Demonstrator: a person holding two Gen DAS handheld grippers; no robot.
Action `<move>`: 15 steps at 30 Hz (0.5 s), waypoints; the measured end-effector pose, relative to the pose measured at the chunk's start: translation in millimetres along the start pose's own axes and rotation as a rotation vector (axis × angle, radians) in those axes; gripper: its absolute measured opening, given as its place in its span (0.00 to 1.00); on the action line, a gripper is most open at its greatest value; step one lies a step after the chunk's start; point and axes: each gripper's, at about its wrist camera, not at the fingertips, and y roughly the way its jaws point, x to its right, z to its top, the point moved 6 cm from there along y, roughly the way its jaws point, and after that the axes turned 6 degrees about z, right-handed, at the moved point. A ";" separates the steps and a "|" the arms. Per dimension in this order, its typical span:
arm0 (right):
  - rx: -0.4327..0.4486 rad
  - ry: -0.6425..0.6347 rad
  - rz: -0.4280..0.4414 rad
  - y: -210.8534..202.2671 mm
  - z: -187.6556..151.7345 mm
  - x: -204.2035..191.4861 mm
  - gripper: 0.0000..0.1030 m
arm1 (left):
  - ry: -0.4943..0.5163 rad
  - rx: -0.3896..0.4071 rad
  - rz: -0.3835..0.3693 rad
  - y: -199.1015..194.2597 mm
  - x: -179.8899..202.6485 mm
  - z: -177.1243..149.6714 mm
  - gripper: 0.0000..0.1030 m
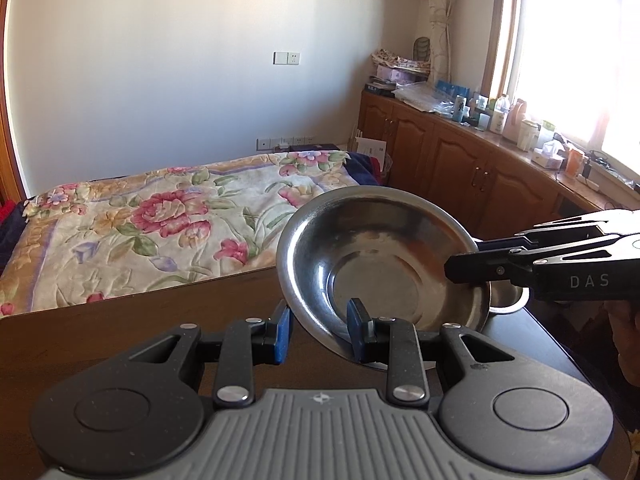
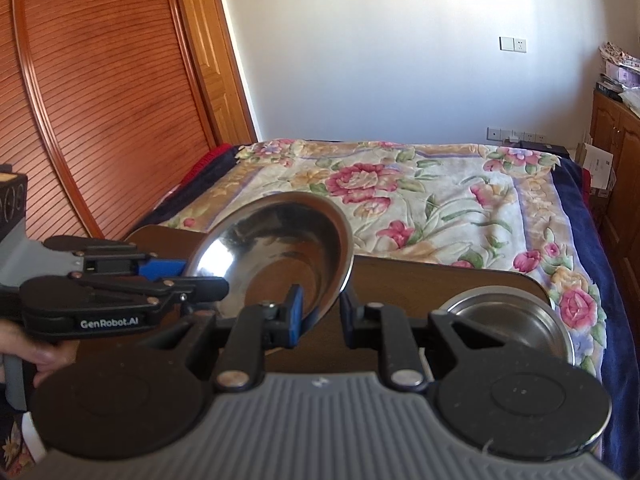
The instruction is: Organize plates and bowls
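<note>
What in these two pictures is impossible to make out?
- Left wrist view: the small bowl is mostly hidden behind the big steel plate and the right gripper.
- Right wrist view: the small bowl's near rim is covered by the gripper's own body.
- Left wrist view: bottle labels on the counter are too small to read.

The room has a plain white wall (image 1: 160,60) at the far side, with a white switch (image 1: 286,57) high up and a row of plugs (image 1: 286,143) low down near the bed. A big bed with a flower blanket (image 1: 160,216) sits in the middle, just past a dark brown table (image 1: 120,344), and a tall wooden door with thin lines (image 2: 100,100) stands on the left. On the right, brown cupboards (image 1: 448,160) run under a bright window (image 1: 576,48) with a pale curtain (image 1: 440,20), and sun shines on the bottles and boxes (image 1: 500,114) on top.
</note>
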 end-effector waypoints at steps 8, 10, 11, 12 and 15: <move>0.012 0.008 0.007 -18.5 -8.4 -13.2 0.21 | 0.031 0.015 -0.016 -31.8 6.6 -9.5 0.31; 0.014 0.008 0.006 -23.2 -12.4 -16.7 0.21 | 0.040 0.017 -0.018 -38.5 8.0 -11.8 0.31; 0.014 0.007 0.006 -25.3 -13.8 -18.1 0.21 | 0.044 0.020 -0.019 -42.0 8.9 -12.6 0.31; 0.017 0.006 0.006 -27.8 -15.3 -19.4 0.21 | 0.047 0.023 -0.019 -45.7 10.0 -14.6 0.31; 0.025 0.002 0.007 -36.5 -18.8 -24.2 0.21 | 0.051 0.032 -0.024 -54.8 12.2 -16.9 0.31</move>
